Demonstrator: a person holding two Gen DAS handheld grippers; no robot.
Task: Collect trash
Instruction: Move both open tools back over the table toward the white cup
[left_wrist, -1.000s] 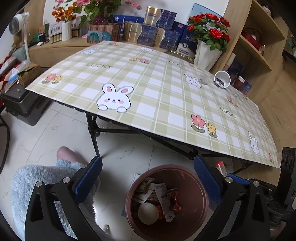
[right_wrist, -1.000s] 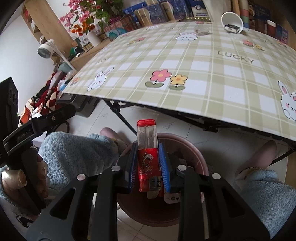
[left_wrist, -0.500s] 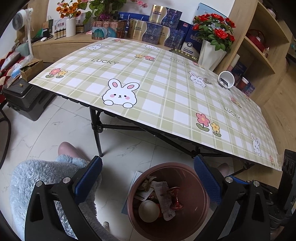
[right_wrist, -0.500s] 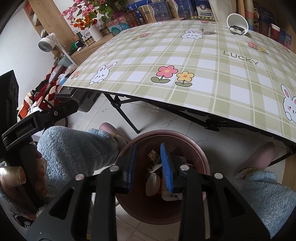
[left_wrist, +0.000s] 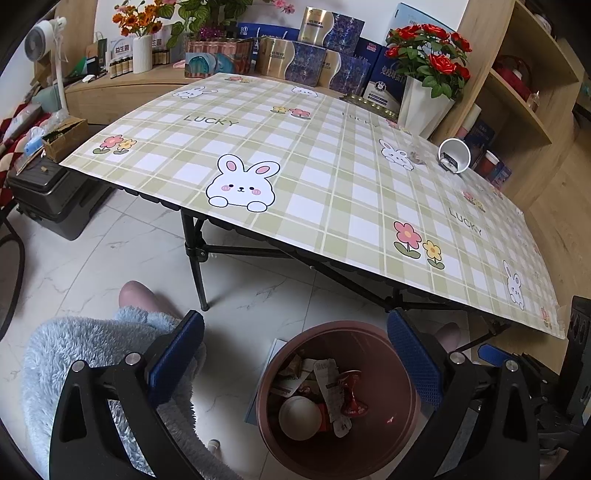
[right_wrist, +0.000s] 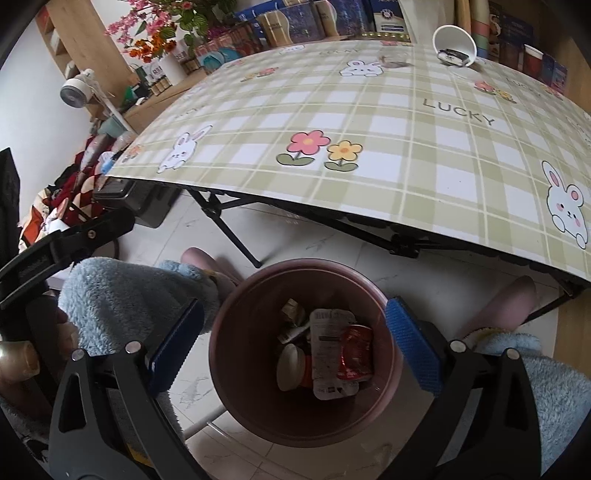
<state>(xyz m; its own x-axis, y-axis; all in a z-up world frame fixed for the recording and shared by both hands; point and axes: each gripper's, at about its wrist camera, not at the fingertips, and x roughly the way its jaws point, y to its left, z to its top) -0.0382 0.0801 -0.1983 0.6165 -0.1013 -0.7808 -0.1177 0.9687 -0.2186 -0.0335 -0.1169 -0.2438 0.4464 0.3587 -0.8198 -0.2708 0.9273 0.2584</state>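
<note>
A brown-pink trash bin (right_wrist: 258, 295) stands on the floor just in front of the table. My right gripper (right_wrist: 295, 310) hangs over it, its jaws opening wide with nothing between them. Inside the bin lie a white wrapper (right_wrist: 328, 354), a red piece (right_wrist: 354, 354) and a white round lid (right_wrist: 290, 367). The left wrist view shows the same bin (left_wrist: 376, 354) below and right of my left gripper (left_wrist: 295, 325), which is open and empty. A tipped white cup (left_wrist: 454, 155) (right_wrist: 454, 44) and a small clear wrapper (left_wrist: 415, 158) (right_wrist: 393, 61) lie at the table's far side.
The plaid bunny tablecloth covers the folding table (left_wrist: 332, 166), whose black legs (left_wrist: 195, 258) stand near the bin. A vase of red roses (left_wrist: 424, 103), boxes and a wooden shelf (left_wrist: 517, 92) line the back. A dark case (left_wrist: 55, 195) sits at the left. Fluffy blue sleeves flank the bin.
My right gripper went from shut on a red lighter to wide open, and the lighter left its jaws and dropped toward the bin. The left gripper stayed open.
</note>
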